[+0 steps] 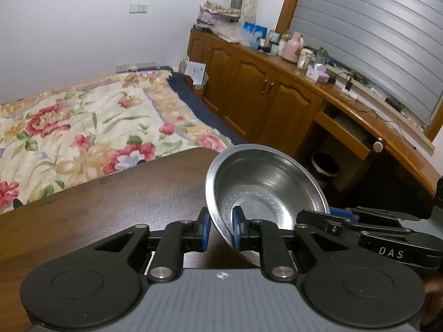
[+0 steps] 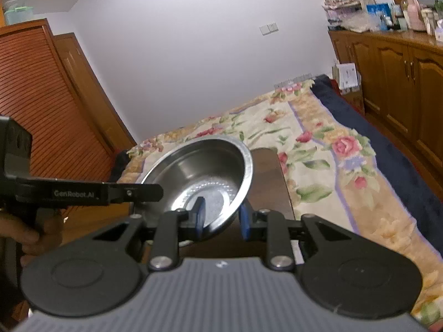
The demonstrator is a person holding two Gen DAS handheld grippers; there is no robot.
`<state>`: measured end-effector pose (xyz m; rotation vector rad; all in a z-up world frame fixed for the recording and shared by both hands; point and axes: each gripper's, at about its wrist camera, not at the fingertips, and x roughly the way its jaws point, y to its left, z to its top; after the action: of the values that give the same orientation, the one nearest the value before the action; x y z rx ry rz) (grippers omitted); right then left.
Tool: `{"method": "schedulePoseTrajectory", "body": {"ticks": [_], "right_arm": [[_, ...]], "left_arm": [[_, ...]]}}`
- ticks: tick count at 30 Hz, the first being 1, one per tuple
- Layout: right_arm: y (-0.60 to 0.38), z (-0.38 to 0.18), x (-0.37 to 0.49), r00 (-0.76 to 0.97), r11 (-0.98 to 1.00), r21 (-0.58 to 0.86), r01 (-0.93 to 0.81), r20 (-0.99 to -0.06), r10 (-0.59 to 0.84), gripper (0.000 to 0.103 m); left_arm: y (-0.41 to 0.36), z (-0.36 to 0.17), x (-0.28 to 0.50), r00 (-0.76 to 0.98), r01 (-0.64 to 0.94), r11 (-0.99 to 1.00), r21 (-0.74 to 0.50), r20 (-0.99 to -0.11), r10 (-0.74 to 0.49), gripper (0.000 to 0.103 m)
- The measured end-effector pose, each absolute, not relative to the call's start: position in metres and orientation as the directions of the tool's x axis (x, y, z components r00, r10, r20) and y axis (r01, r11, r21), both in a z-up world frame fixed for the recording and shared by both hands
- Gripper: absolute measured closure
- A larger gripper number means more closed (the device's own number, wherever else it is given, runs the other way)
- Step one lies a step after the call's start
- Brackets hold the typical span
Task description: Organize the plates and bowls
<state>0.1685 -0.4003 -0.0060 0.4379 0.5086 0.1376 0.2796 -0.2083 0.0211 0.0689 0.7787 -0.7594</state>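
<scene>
While both grippers (image 1: 221,228) (image 2: 221,218) pinch the steel bowl's (image 1: 263,191) rim — table (image 1: 110,207) below, bed (image 1: 83,127) beyond.

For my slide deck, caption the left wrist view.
Both grippers clamp a tilted steel bowl above a wooden table.

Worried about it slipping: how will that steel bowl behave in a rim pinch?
The steel bowl looks thin and polished, so probably light but slippery. Left gripper and right gripper each pinch its rim, which likely curbs swinging. It looks rigid.
</scene>
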Motion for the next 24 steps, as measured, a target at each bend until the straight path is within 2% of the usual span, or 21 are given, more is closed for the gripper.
{"method": "schedulePoseTrajectory", "body": {"ticks": [24], "right_arm": [[-0.373,0.03,0.129,0.904,0.916,0.392,-0.083,-0.359,0.235,0.076]], "left_arm": [[-0.156,0.07,0.205,0.552,0.659,0.732,-0.172,-0.551,-0.626,0.082]]}}
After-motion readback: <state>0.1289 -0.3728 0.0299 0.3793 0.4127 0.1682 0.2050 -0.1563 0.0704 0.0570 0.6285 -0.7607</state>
